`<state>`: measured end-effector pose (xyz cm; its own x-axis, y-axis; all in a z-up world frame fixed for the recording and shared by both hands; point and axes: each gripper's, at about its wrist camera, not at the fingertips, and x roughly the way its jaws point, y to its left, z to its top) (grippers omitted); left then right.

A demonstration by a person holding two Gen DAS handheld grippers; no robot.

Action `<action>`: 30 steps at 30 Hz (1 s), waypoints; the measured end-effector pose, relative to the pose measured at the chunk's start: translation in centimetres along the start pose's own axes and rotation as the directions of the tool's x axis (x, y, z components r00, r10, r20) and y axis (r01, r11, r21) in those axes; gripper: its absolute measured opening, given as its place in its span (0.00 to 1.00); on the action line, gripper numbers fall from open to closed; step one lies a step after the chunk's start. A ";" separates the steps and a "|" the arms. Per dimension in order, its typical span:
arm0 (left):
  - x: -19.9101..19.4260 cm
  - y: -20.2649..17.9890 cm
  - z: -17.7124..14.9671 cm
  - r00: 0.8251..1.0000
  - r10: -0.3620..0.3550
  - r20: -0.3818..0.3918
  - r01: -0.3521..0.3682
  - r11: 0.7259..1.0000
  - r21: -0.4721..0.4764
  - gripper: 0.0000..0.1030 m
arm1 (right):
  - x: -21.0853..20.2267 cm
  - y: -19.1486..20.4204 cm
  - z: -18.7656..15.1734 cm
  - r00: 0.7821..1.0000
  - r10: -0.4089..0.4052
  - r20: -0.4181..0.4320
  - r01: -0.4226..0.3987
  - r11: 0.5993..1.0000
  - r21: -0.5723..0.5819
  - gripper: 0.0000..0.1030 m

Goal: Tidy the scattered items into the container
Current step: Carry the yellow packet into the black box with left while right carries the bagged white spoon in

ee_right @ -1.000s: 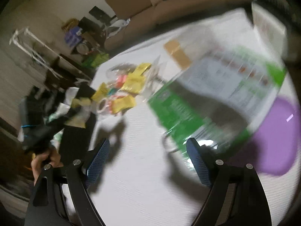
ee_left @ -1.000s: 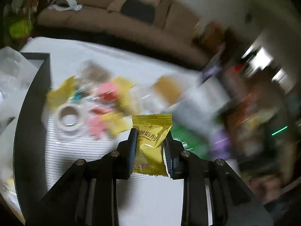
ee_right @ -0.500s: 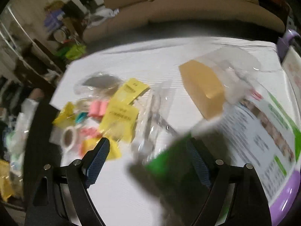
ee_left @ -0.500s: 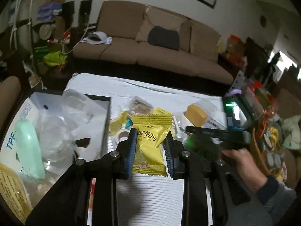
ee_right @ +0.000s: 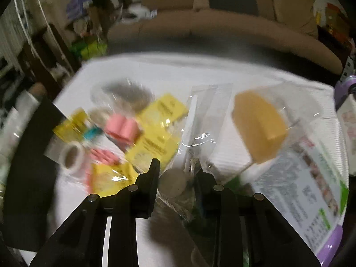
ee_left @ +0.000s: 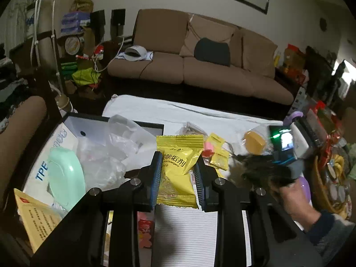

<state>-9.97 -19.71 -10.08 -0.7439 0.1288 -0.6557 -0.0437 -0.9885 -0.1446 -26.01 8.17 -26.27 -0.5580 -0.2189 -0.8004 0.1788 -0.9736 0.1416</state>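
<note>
1. The left gripper [ee_left: 178,173] pinches a yellow sachet [ee_left: 178,166] between its blue pads, at the middle of the left wrist view; the sachet's lower edge hangs over the white striped table cover [ee_left: 187,233]

2. The black-rimmed container [ee_left: 133,123] fills the left of that view, cut off at the lower left; it holds crumpled clear plastic [ee_left: 106,153], a mint-green case [ee_left: 64,180] and a yellow leaflet [ee_left: 35,220]; what lies beneath them is hidden

3. The right gripper [ee_right: 178,180] shows low in the centre of the blurred right wrist view; its jaws are closing, with a clear plastic bag [ee_right: 195,146] holding a round grey piece [ee_right: 172,183] between them; whether the pads already press on it is hard to make out

4. Scattered packets [ee_right: 155,131], a tape roll [ee_right: 72,156] and an orange block [ee_right: 258,126] lie smeared by blur on the cover above the fingers

5. At the right of the left wrist view a hand [ee_left: 296,200] holds the right gripper, its fingertips a dark smear
</note>
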 end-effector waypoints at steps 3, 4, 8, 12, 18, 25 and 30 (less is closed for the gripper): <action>-0.9 0.0 0.3 1.000 0.001 0.020 -0.002 1.000 0.003 0.25 | -5.1 0.2 0.6 0.995 0.049 0.091 -0.052 0.998 0.023 0.28; -1.4 0.0 0.4 1.000 0.003 0.030 -0.003 1.000 0.003 0.25 | -7.1 0.5 0.8 0.990 0.071 0.122 -0.074 0.997 0.024 0.28; -2.9 0.3 0.8 0.998 0.015 0.063 -0.015 1.000 0.002 0.25 | -13.3 2.9 1.5 0.963 0.144 0.227 -0.145 0.989 -0.011 0.28; -5.2 1.6 1.2 0.994 0.036 0.105 -0.035 0.999 -0.016 0.25 | -18.6 5.8 2.0 0.933 0.205 0.297 -0.195 0.979 -0.064 0.28; -8.2 5.0 1.3 0.979 0.124 0.164 -0.115 0.991 -0.065 0.25 | -22.8 14.1 3.0 0.893 0.313 0.323 -0.265 0.947 -0.183 0.28; -9.4 11.0 0.7 0.970 0.179 0.167 -0.153 0.975 -0.159 0.25 | -21.7 23.3 2.3 0.875 0.401 0.272 -0.327 0.903 -0.278 0.28; -9.0 14.8 -0.5 0.970 0.206 0.128 -0.175 0.961 -0.216 0.25 | -19.4 28.1 1.4 0.888 0.405 0.218 -0.322 0.885 -0.337 0.28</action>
<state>-3.61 -35.46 -6.66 -0.8162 -0.0886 -0.5709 0.2322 -0.9552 -0.1837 -11.26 -15.00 -5.95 -0.5992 -0.6030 -0.5266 0.6105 -0.7697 0.1866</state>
